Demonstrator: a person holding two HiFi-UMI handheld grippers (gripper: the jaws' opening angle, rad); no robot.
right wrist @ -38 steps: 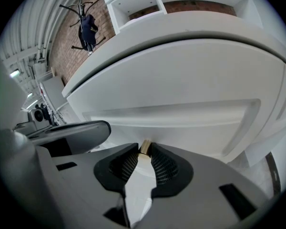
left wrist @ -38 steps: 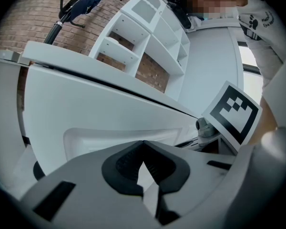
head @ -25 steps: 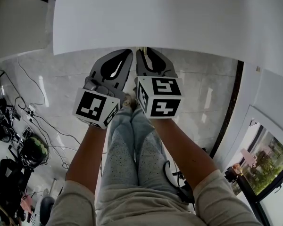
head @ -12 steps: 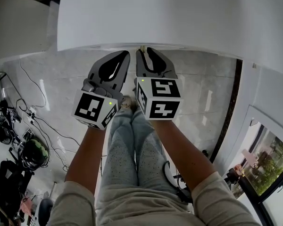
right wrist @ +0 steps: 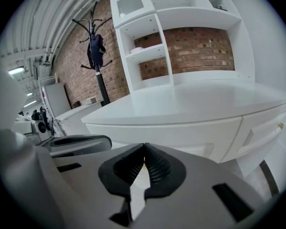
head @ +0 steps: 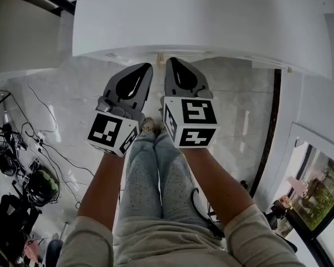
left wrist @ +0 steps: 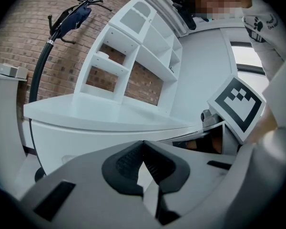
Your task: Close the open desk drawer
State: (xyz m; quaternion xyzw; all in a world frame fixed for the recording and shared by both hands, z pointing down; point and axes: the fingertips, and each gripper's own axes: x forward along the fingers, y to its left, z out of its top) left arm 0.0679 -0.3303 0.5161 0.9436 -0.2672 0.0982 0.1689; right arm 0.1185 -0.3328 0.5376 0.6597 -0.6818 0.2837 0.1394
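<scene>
A white desk (head: pixel 200 21) fills the top of the head view. Its centre drawer front (right wrist: pixel 181 136) sits under the top and looks flush with it. A second front with a brass knob (right wrist: pixel 279 126) lies to its right. Both grippers hang side by side just before the desk's front edge, pointing at it. My left gripper (head: pixel 147 67) is shut with nothing in it, and its pads meet at the tip (left wrist: pixel 143 143). My right gripper (head: pixel 170 60) has just been closing. Its jaws (right wrist: pixel 144 146) are now shut with nothing between them. Neither gripper touches the desk.
A white shelf unit (right wrist: pixel 181 37) stands on the desk against a brick wall, with a coat stand (right wrist: pixel 97 56) to its left. Cables and gear (head: pixel 28 171) lie on the tiled floor at the left. The person's legs (head: pixel 156 182) are below the grippers. A glass door (head: pixel 317 188) is at the right.
Both grippers have risen a little, still side by side, and their tips are now nearer the desk's front edge. In the head view their jaws look the same as before.
</scene>
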